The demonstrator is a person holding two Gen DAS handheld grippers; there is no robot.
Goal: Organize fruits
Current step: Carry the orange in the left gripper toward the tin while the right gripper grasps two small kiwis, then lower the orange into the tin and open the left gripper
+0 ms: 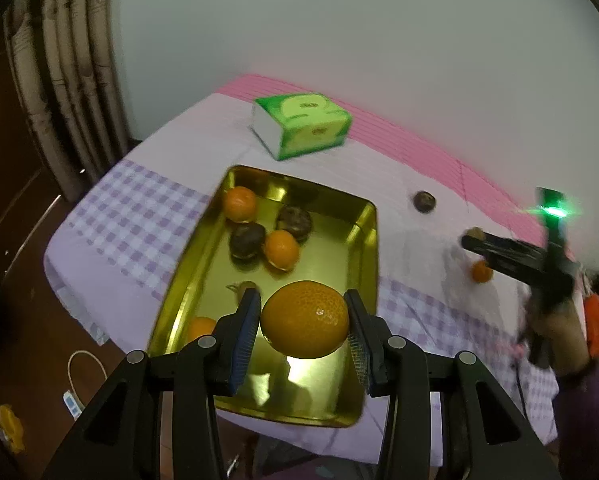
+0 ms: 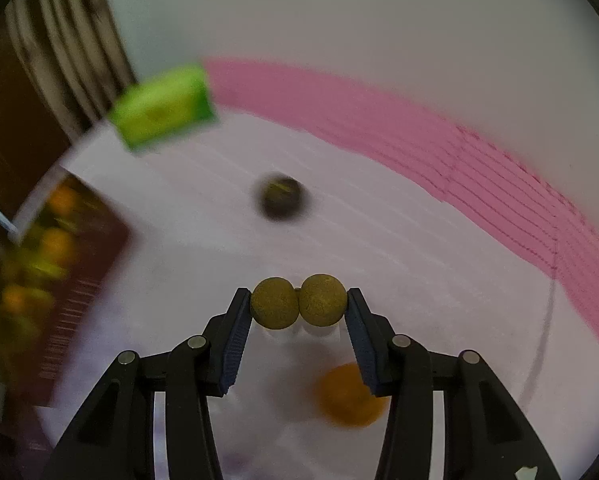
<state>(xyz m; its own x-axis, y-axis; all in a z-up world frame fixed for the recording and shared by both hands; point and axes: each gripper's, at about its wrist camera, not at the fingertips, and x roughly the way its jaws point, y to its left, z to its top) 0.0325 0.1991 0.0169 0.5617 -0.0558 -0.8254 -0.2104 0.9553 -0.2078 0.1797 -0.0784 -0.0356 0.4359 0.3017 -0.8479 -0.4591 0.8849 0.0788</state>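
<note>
a: ok so the left gripper (image 1: 304, 320) has its jaws clamped on a big orange (image 1: 304, 319), held in the air over the near end of the gold tray (image 1: 365, 280). both blue pads are pressed on its sides.

b: what's in the tray already?

a: two small oranges, one at the far left (image 1: 240, 203) and one in the middle (image 1: 281, 249), plus two dark brown fruits (image 1: 247, 240) sitting right by them, the middle orange touching one. there's another orange (image 1: 200, 328) at the near left, half hidden behind the left finger, and something small (image 1: 244, 287) just past that fingertip, can't tell what it is.

b: and the other hand?

a: the right gripper (image 2: 299, 306) is squeezing a pair of little brownish-yellow round fruits (image 2: 298, 306), side by side, touching each other, pinched between the fingertips. it's held above the cloth-covered bench (image 2: 399, 264), right of the tray.

b: anything left loose on the bench?

a: yeah, one dark fruit (image 2: 281, 196) out toward the far side, and one orange (image 2: 349, 398) near, under the right gripper, blurry. green tissue pack (image 1: 300, 124) sits at the far end beyond the tray, close to the pink stripe of the cloth.
</note>
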